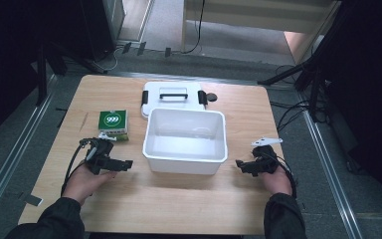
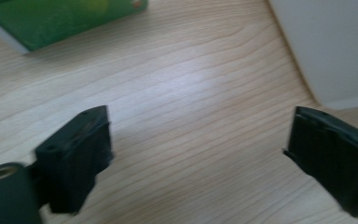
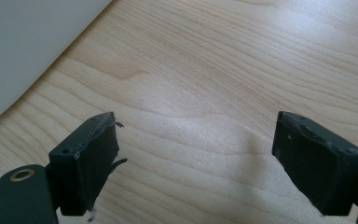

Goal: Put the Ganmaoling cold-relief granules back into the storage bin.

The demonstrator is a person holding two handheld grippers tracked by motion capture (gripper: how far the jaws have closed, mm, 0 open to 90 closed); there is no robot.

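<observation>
Wooden tabletop carries an empty white bin, its lid at 12 o'clock.
Green box sits at 10 o'clock; left gripper and right gripper flank the bin, jaws apart, empty.

Grey floor, dark surrounding curtains

Left gripper: jaws spread wide apart, nothing between them, both over bare wood. Table: light wood grain, running across the frame. Green box: at the upper left edge, cut off by the frame, blurred, well apart from the jaws. White bin: its wall fills the upper right corner, near the right-hand jaw but not touching it.
</observation>
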